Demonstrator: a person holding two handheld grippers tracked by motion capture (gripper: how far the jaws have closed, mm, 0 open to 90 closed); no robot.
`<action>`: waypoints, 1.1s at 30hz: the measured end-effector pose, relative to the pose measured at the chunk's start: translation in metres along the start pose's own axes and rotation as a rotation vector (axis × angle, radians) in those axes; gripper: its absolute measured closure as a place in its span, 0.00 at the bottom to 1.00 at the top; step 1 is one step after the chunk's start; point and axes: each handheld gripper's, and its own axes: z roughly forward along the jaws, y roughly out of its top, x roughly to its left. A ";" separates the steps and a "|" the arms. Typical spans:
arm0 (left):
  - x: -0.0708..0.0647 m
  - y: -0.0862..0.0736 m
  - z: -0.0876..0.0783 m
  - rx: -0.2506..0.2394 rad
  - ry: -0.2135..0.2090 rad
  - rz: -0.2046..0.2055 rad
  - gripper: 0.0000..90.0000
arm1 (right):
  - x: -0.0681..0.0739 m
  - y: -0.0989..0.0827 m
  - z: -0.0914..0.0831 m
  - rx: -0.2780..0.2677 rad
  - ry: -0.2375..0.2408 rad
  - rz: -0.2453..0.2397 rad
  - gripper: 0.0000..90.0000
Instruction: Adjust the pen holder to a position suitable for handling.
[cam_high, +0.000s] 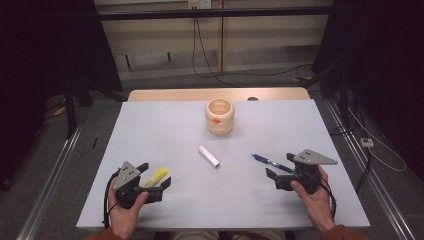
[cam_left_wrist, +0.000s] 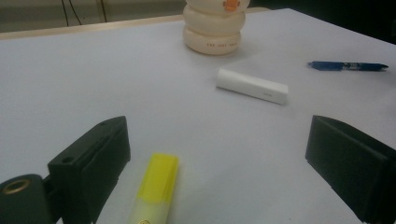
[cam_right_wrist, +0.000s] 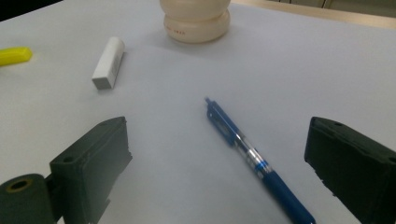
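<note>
A yellow highlighter (cam_high: 156, 176) (cam_left_wrist: 156, 191) lies on the white table between the jaws of my left gripper (cam_high: 155, 175) (cam_left_wrist: 217, 154), close to its left jaw; that gripper is open and touches nothing. My right gripper (cam_high: 279, 166) (cam_right_wrist: 217, 158) is open too, its jaws straddling a blue pen (cam_high: 270, 162) (cam_right_wrist: 243, 144) that lies flat, tip pointing away. A white rectangular bar (cam_high: 209, 156) (cam_left_wrist: 252, 86) (cam_right_wrist: 108, 63) rests mid-table. Behind it stands a cream ribbed cup (cam_high: 220, 116) (cam_left_wrist: 214, 28) (cam_right_wrist: 196, 21) with an orange mark.
The white tabletop (cam_high: 150, 130) has bare room on its left and right sides. A wooden strip (cam_high: 165, 94) borders its far edge. Cables (cam_high: 210, 70) and dark frame legs stand on the floor beyond. A hand holds each gripper near the front edge.
</note>
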 end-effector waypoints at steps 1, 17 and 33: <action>0.000 0.000 0.000 0.000 -0.001 -0.001 0.07 | 0.000 0.003 0.003 0.001 0.000 -0.003 0.08; 0.001 0.002 0.004 -0.004 -0.025 -0.002 0.07 | 0.002 0.077 0.065 -0.014 0.010 -0.081 0.16; 0.000 0.001 0.001 0.002 -0.026 0.004 0.07 | -0.005 0.152 0.151 0.009 0.010 -0.110 0.37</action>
